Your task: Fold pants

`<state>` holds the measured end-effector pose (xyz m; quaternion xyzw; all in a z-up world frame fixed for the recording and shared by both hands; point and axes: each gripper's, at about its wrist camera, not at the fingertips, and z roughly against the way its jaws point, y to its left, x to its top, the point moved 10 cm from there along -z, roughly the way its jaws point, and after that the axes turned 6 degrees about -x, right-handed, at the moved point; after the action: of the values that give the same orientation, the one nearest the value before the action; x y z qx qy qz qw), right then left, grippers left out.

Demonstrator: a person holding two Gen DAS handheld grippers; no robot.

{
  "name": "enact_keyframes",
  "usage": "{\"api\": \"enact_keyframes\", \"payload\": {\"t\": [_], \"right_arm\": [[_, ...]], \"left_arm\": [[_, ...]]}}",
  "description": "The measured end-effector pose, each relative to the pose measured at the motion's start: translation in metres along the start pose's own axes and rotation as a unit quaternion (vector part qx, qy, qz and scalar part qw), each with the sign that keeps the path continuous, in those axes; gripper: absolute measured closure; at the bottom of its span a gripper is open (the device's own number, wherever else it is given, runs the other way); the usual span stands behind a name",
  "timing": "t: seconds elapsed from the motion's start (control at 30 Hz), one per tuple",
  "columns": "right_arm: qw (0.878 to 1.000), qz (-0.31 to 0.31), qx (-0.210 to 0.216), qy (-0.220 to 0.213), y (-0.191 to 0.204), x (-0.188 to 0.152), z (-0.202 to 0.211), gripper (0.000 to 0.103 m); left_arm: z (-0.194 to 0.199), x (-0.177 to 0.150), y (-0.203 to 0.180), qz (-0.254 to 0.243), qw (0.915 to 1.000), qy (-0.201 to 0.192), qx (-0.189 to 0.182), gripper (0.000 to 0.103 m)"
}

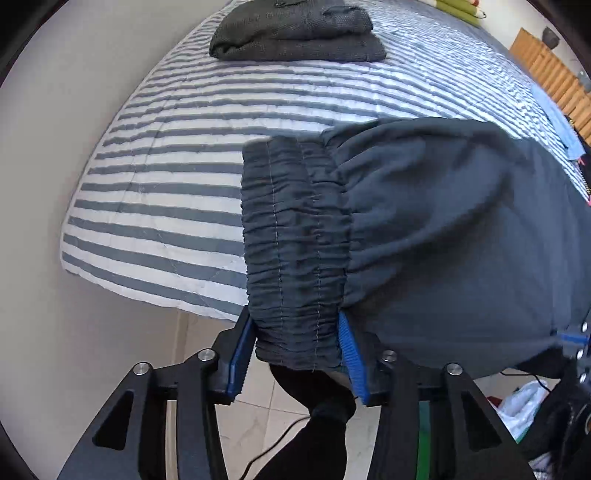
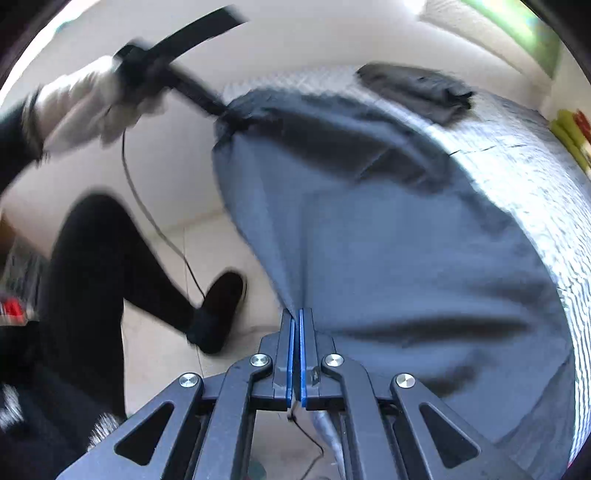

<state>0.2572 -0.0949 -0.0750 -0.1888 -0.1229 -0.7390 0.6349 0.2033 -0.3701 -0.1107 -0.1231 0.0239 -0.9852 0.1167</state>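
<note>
Striped bed (image 1: 155,206) fills the background, a folded dark garment (image 1: 295,33) at twelve o'clock. Pants (image 1: 443,229) drape over its near edge; the left gripper (image 1: 297,347) stands parted around the waistband without pinching, while the right gripper (image 2: 296,354) clamps fabric, likely anchoring for the fold.

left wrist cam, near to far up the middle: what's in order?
left gripper with the pants waistband between its open pads → striped bedspread → folded dark garment at the far end of the bed.
</note>
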Motion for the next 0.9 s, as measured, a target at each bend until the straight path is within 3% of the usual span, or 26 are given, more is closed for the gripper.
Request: {"api": "enact_keyframes", "payload": {"t": [0.13, 0.27, 0.33, 0.43, 0.53, 0.67, 0.73, 0.8, 0.9], "right_arm": [[0.999, -0.006, 0.008, 0.035, -0.003, -0.009, -0.010, 0.100], [0.998, -0.037, 0.048, 0.015, -0.021, -0.007, 0.025, 0.091], [0.995, -0.073, 0.069, -0.013, -0.045, -0.005, 0.049, 0.078], [0.986, -0.153, 0.038, -0.047, -0.121, -0.001, 0.071, 0.074], [0.961, -0.270, 0.017, -0.060, -0.217, -0.001, 0.071, 0.073], [0.937, -0.347, 0.032, -0.039, -0.293, -0.005, 0.041, 0.068], [0.935, -0.353, 0.024, -0.022, -0.313, -0.007, 0.021, 0.066], [0.937, -0.348, 0.038, -0.007, -0.321, -0.003, 0.000, 0.064], [0.933, -0.353, 0.072, 0.001, -0.319, 0.004, -0.022, 0.063]], "left_arm": [[0.014, 0.007, 0.000, 0.003, 0.9998, -0.018, 0.005, 0.040], [0.056, 0.021, 0.006, -0.008, 0.9970, -0.067, 0.038, 0.040], [0.076, 0.034, -0.006, -0.015, 0.9943, -0.102, 0.029, 0.040], [0.078, 0.054, -0.041, -0.041, 0.9922, -0.118, -0.011, 0.040], [0.055, 0.064, -0.093, -0.094, 0.9891, -0.107, -0.035, 0.040], [-0.005, 0.057, -0.119, -0.128, 0.9898, -0.047, -0.043, 0.040], [-0.036, 0.047, -0.111, -0.137, 0.9904, -0.009, -0.018, 0.039], [-0.035, 0.048, -0.108, -0.117, 0.9920, -0.017, -0.044, 0.040], [-0.033, 0.048, -0.106, -0.117, 0.9923, -0.011, -0.039, 0.040]]}}
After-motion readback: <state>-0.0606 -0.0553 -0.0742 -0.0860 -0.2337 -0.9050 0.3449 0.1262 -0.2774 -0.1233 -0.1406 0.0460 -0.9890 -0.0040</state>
